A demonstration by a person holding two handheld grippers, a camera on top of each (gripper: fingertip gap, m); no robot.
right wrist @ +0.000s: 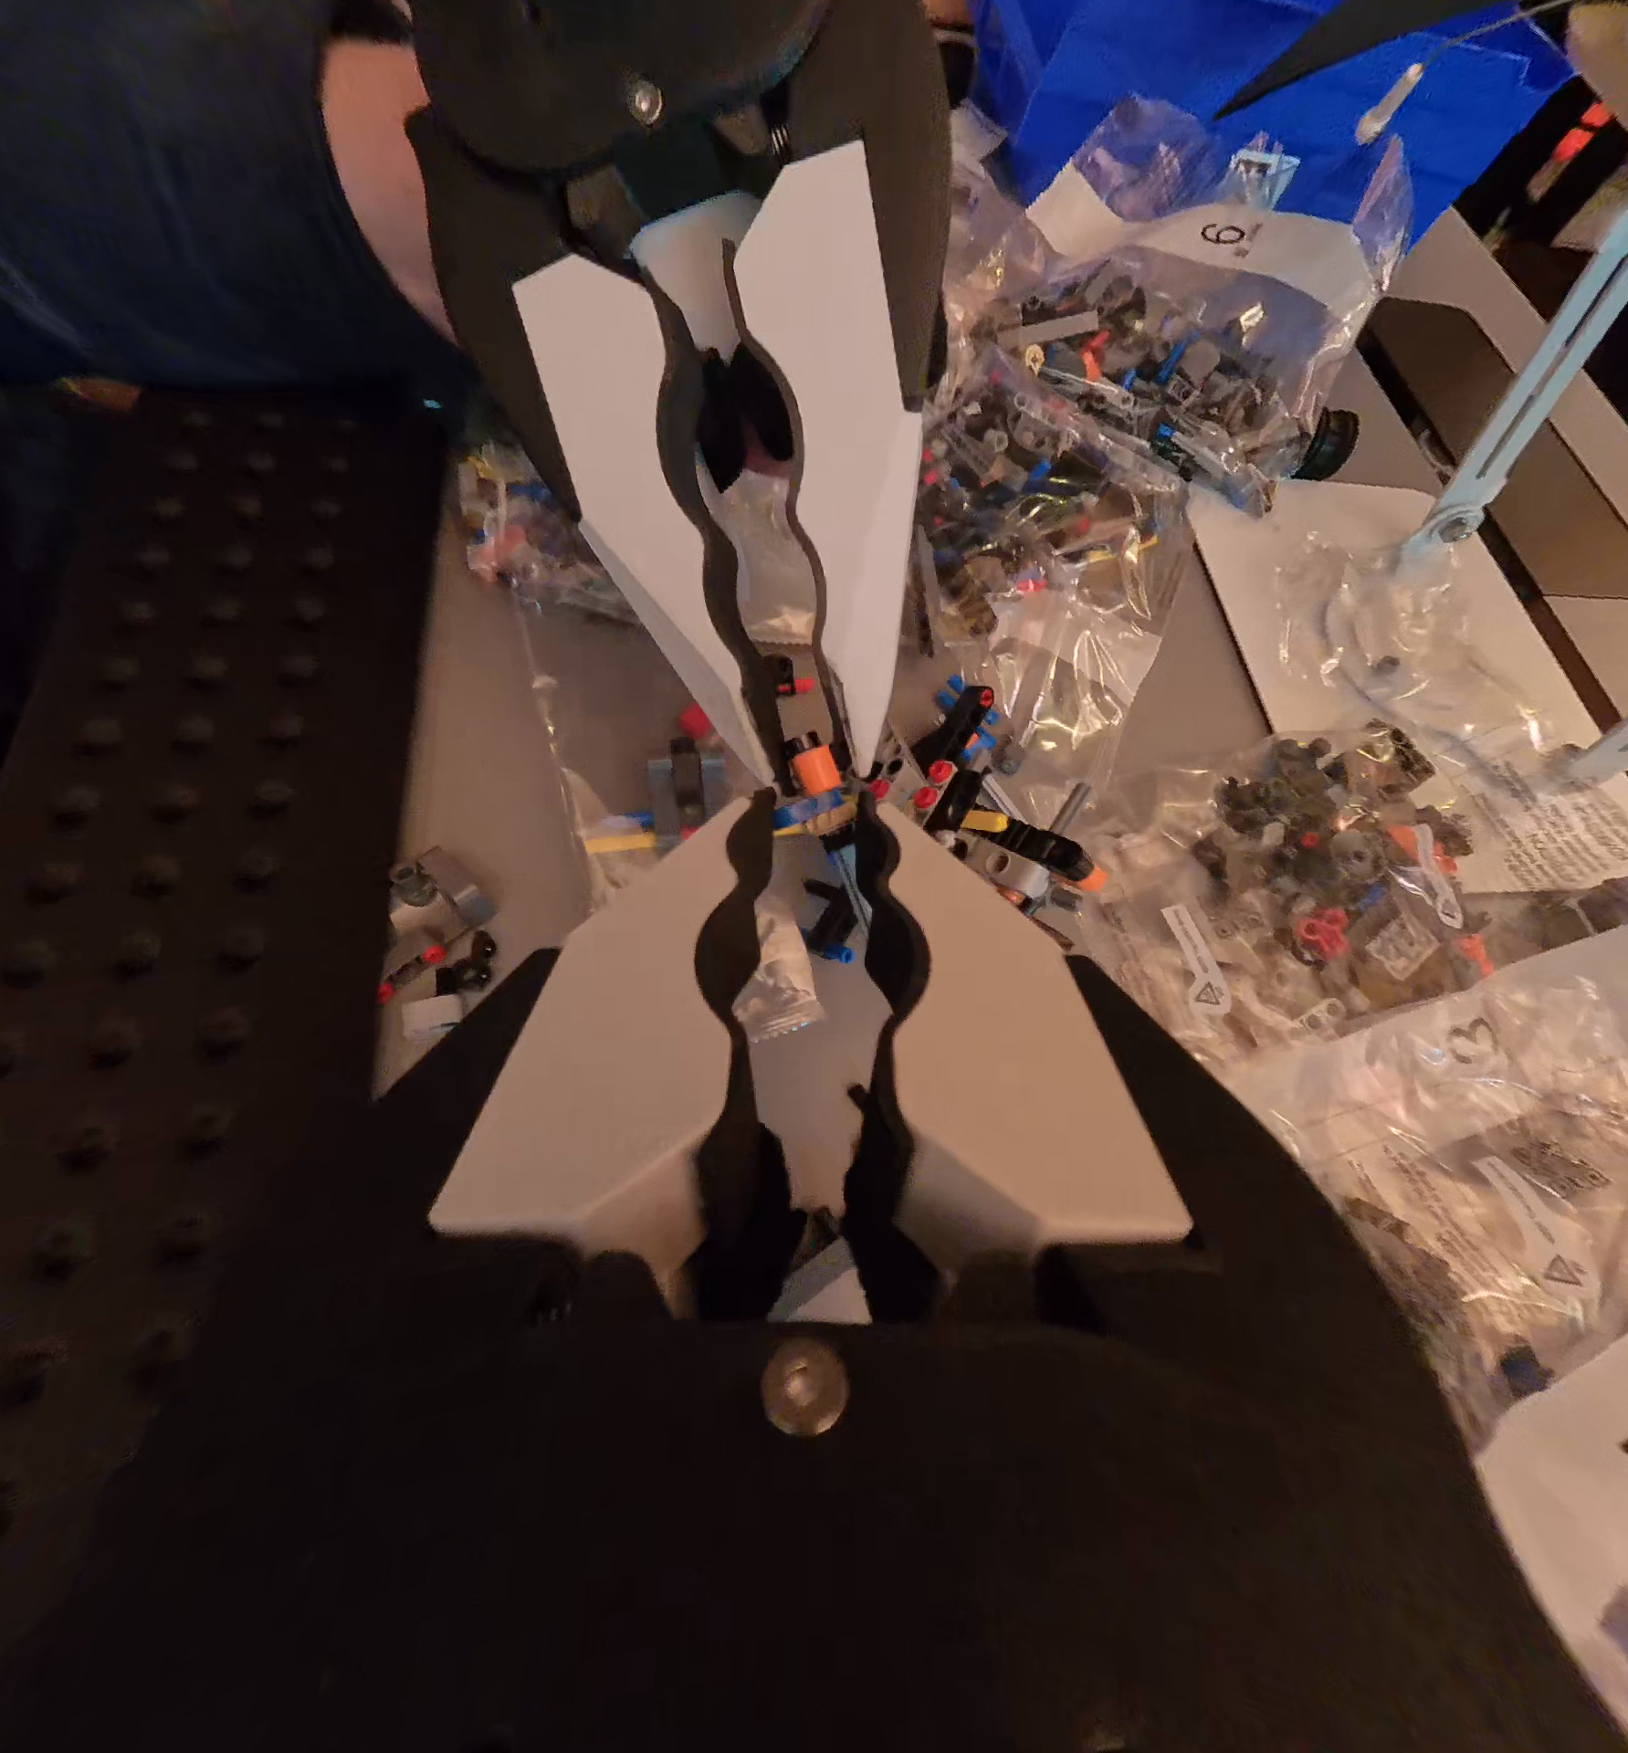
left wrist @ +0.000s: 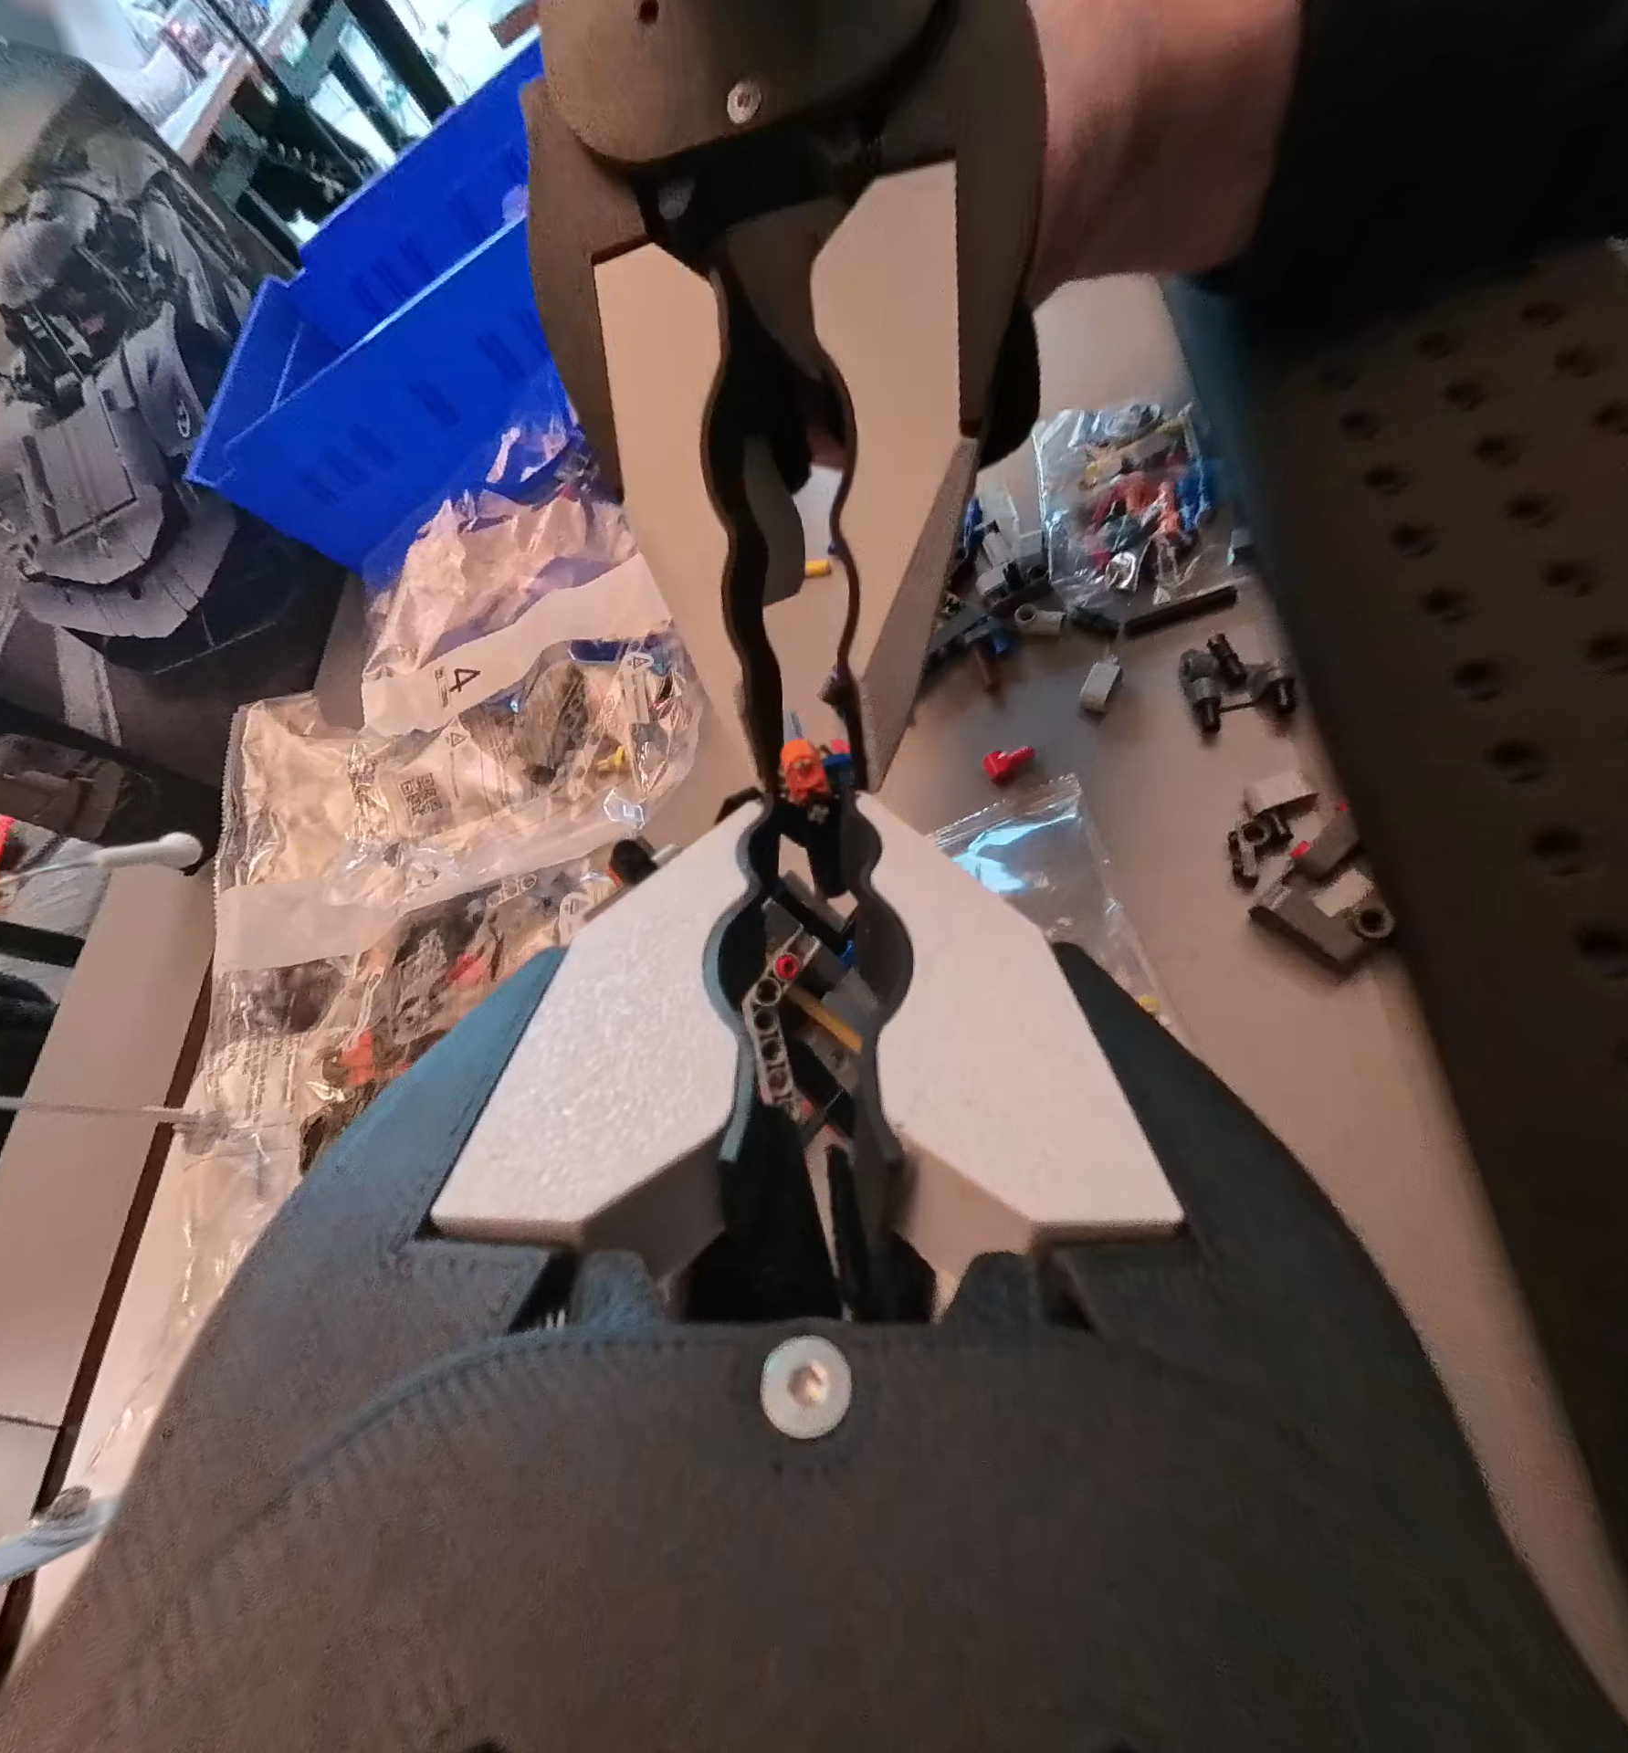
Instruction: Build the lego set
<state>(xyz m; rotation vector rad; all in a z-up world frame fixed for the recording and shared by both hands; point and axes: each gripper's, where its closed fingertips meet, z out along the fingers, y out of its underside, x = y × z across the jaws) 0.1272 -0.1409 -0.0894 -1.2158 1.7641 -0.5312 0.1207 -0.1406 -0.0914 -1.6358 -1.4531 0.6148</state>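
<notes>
I see the black perforated mat (right wrist: 174, 759) beside the grey tabletop (left wrist: 1075, 1091), then the blue plastic bin (left wrist: 392, 379) and clear numbered bags of Lego parts (right wrist: 1313, 882). My 2 grippers meet tip to tip: left gripper (left wrist: 814, 835) clamped on the dark grey Lego beam assembly (left wrist: 791, 1005), right gripper (right wrist: 814, 806) pinching its small orange-and-black end piece (right wrist: 810, 764); loose bricks (left wrist: 1303, 873) lie nearby.
</notes>
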